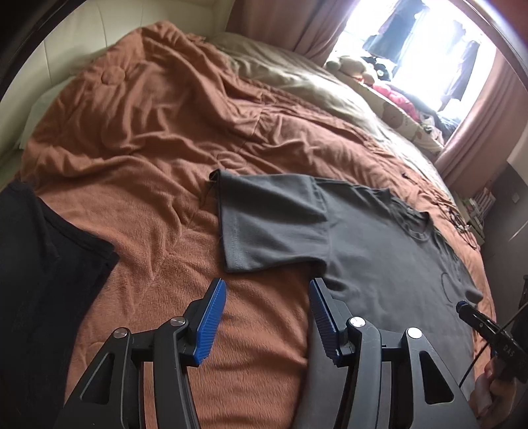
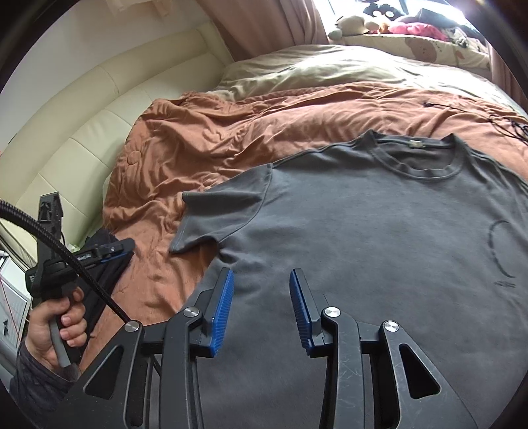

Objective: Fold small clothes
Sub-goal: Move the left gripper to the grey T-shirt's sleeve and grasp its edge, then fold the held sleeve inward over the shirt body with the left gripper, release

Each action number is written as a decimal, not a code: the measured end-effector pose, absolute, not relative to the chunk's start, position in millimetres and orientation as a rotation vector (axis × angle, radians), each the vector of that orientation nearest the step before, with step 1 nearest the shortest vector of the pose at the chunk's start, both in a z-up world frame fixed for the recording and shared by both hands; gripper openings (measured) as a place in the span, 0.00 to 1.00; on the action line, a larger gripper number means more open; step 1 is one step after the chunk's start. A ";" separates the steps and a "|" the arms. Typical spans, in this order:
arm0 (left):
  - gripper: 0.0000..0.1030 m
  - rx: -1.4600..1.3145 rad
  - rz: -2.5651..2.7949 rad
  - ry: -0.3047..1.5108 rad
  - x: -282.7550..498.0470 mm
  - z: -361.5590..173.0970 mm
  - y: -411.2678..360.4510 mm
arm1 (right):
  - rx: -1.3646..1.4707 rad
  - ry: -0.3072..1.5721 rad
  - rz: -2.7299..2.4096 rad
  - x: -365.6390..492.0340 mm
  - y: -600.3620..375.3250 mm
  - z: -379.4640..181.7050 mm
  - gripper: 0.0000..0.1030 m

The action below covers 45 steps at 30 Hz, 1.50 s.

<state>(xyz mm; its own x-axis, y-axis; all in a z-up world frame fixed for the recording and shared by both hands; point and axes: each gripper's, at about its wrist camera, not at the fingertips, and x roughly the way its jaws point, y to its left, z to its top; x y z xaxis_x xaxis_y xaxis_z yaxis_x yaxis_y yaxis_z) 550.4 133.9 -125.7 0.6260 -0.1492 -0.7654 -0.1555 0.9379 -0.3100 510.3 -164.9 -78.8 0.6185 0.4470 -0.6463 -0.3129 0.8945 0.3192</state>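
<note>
A grey T-shirt [image 2: 379,231] lies spread flat, front up, on a brown blanket [image 1: 148,148], collar toward the far side. Its left sleeve [image 1: 264,224] sticks out sideways. My left gripper [image 1: 267,283] is open beside the shirt's left side seam just below that sleeve, one blue pad over the blanket, the other at the shirt's edge. My right gripper [image 2: 261,274] is open over the shirt's body below the armpit, nothing pinched between its pads. The right wrist view also shows the left gripper [image 2: 109,252], held by a hand [image 2: 56,326].
A black garment [image 1: 43,264] lies on the blanket at the near left. A cream padded headboard [image 2: 82,125] runs along the left. A beige duvet [image 2: 313,66], soft toys [image 2: 353,23] and curtains [image 1: 280,26] are by the bright window. Thin black cables [image 2: 495,118] lie at the far right.
</note>
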 end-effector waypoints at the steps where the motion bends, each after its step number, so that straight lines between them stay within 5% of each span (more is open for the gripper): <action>1: 0.49 -0.374 0.013 0.912 557.2 -131.5 136.2 | 0.186 0.798 0.447 517.6 -161.2 -81.5 0.23; 17: 0.48 -0.459 0.109 1.102 635.4 -210.9 145.6 | 0.322 0.906 0.528 615.8 -107.2 -133.3 0.09; 18: 0.46 -0.471 0.114 1.103 637.7 -214.7 146.7 | 0.337 0.913 0.535 619.7 -103.8 -137.1 0.09; 20: 0.25 -0.474 0.138 1.090 641.5 -216.9 147.9 | 0.363 0.929 0.544 626.7 -98.1 -144.2 0.09; 23: 0.11 -0.509 0.119 1.087 645.4 -213.4 152.6 | 0.393 0.949 0.541 638.5 -89.2 -154.1 0.05; 32: 0.10 -0.504 0.050 0.979 646.0 -159.9 147.9 | 0.507 1.055 0.544 678.8 -52.8 -203.1 0.05; 39: 0.10 -0.442 -0.016 0.936 656.7 -125.7 128.4 | 0.587 1.049 0.605 676.3 -74.5 -189.6 0.06; 40: 0.10 -0.439 -0.032 0.930 657.1 -122.7 124.4 | 0.569 1.027 0.603 672.5 -80.6 -183.6 0.11; 43: 0.10 -0.441 -0.079 0.915 658.8 -114.5 110.6 | 0.560 0.994 0.570 663.7 -99.4 -171.7 0.61; 45: 0.10 -0.434 -0.110 0.910 660.8 -110.2 100.4 | 0.564 0.970 0.545 654.4 -112.6 -164.9 0.63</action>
